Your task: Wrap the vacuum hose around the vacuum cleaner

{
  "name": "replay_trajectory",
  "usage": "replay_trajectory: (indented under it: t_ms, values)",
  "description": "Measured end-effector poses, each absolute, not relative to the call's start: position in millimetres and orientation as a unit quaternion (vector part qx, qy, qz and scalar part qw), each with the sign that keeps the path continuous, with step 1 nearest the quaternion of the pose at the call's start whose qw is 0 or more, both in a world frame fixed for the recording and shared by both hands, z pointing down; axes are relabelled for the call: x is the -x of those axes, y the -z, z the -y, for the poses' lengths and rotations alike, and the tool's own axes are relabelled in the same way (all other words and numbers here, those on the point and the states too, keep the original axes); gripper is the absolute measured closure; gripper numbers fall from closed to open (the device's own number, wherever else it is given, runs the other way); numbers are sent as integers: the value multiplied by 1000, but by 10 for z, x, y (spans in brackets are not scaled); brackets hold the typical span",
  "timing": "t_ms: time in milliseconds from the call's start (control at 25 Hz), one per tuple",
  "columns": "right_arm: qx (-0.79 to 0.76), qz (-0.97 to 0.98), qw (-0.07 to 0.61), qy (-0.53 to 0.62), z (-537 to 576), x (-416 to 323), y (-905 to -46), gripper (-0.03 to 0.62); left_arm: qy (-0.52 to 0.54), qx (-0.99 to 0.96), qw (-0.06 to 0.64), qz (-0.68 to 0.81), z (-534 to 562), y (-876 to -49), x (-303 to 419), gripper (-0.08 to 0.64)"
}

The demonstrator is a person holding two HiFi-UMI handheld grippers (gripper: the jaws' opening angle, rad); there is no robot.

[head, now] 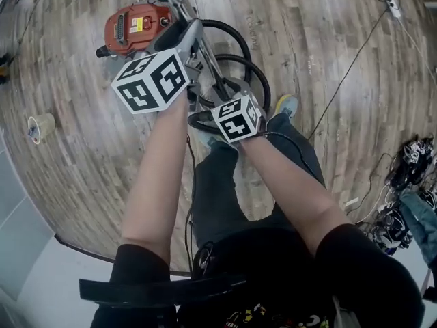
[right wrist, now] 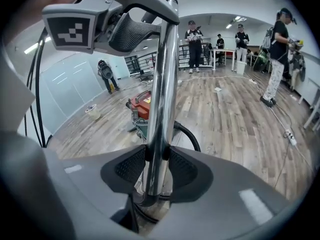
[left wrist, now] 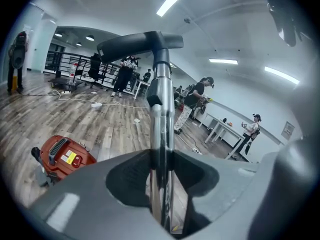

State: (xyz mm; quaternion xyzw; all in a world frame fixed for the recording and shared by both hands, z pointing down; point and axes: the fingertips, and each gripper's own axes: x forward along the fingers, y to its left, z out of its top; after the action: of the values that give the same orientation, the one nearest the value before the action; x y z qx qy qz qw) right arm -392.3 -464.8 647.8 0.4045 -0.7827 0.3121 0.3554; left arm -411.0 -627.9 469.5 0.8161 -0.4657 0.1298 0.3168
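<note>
Both tongs on the wand! My left gripper point(left wrist: 161, 164) is clamped on the chrome wand point(left wrist: 161, 109), pads tight on either side. My right gripper point(right wrist: 156, 166) bites the same wand, with the left one at twelve o'clock from it, further along. In the head view the red vacuum point(head: 135, 24) sits on the wood floor point(head: 328, 60) at eleven o'clock. The black hose point(head: 240, 36) loops beside the wand, around one o'clock. A tape roll point(head: 41, 125) lies at nine o'clock.
</note>
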Motion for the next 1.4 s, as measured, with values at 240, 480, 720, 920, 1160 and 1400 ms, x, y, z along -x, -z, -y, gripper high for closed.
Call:
replay_trajectory:
  t_ms: [240,480,720,920,1160,1400]
  values:
    - [-418,776,340,-329,4880,3769,-6955,422,-138,-831,319,435,6567,-5269,3804,405]
    - [-435,767,317,-349,5090,3620,-7363,422,-163,-837,324,409,6858,-5766,3502,405]
    - [-445,757,291,-380,5202,3434,-7830,420,-196,-836,335,387,7085,-6405,3135,405]
    - [-448,748,269,-409,5368,3364,-8269,420,-216,-837,333,377,7295,-6944,2908,405]
    - [-457,742,244,-426,5519,3184,-8782,419,-226,-841,329,366,7482,-7558,2583,405]
    - [-466,731,231,-441,5578,3080,-9328,419,-230,-847,324,354,7559,-8226,2341,405]
